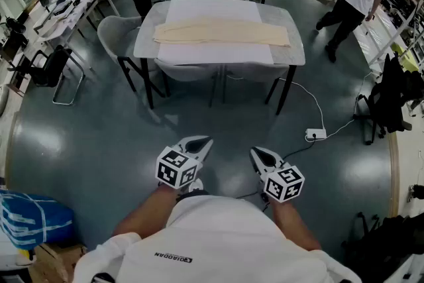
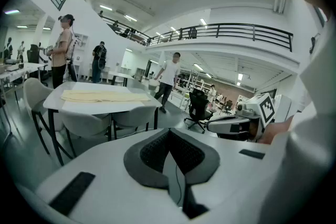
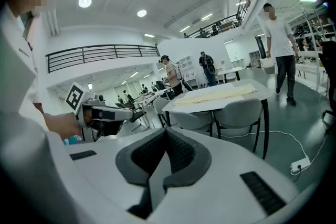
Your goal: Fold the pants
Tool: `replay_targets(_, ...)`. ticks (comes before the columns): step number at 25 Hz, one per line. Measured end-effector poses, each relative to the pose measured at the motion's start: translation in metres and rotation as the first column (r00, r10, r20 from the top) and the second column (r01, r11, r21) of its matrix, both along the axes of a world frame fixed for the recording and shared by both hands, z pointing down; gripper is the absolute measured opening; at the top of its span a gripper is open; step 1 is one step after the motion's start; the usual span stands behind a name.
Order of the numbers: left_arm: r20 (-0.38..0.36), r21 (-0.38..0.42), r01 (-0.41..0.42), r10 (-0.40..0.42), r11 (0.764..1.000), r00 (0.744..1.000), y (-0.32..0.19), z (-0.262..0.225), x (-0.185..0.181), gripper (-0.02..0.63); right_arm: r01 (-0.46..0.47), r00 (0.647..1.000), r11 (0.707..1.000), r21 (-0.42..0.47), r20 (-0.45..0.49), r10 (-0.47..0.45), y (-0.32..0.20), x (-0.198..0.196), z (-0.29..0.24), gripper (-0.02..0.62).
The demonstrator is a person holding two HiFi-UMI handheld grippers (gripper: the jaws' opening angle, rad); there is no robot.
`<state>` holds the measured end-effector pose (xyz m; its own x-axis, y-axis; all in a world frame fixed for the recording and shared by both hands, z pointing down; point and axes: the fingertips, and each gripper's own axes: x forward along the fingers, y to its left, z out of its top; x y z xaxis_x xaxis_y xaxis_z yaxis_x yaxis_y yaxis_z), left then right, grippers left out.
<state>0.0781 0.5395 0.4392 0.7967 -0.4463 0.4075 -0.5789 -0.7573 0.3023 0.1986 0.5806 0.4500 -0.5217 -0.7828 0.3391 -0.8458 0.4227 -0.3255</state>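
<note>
Both grippers hang low, close in front of the person's body and well short of the work. Left gripper (image 1: pixel 201 142): jaws closed together, nothing between the pads. Right gripper (image 1: pixel 260 156): same story, pressed shut and empty, which makes sense with nothing in reach to grab. The pants (image 1: pixel 222 33) lie stretched lengthwise on the white table (image 1: pixel 291 57), well apart from both tools, across open floor. They look laid leg over leg, though from this far off that is hard to confirm. Chairs (image 1: pixel 189 69) are tucked under the near edge, so any reach probably has to come in over them. No fold is under way yet, by my reading. Closing the gap comes first.
</note>
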Motion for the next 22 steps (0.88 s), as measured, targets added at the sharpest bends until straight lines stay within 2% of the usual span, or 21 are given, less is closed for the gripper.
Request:
replay_targets(13, -0.004, -0.024, 0.006, -0.006, 1.000, 1.000, -0.024, 0.006, -0.018, 0.026, 0.012, 1.000, 1.000, -0.017, -0.005, -0.012, -0.025, -0.021, 0.008, 0.020)
replay_targets(19, 0.005, -0.023, -0.014, 0.014, 1.000, 1.000, -0.044, 0.012, -0.044, 0.026, 0.039, 0.998, 0.999, -0.022, 0.044, -0.038, -0.047, -0.057, 0.010, 0.020)
replay_targets(22, -0.005, -0.027, -0.028, 0.028, 0.999, 1.000, -0.058, 0.015, -0.061, 0.026, 0.029, 0.999, 0.999, -0.017, 0.024, -0.028, -0.062, -0.077, 0.012, 0.020)
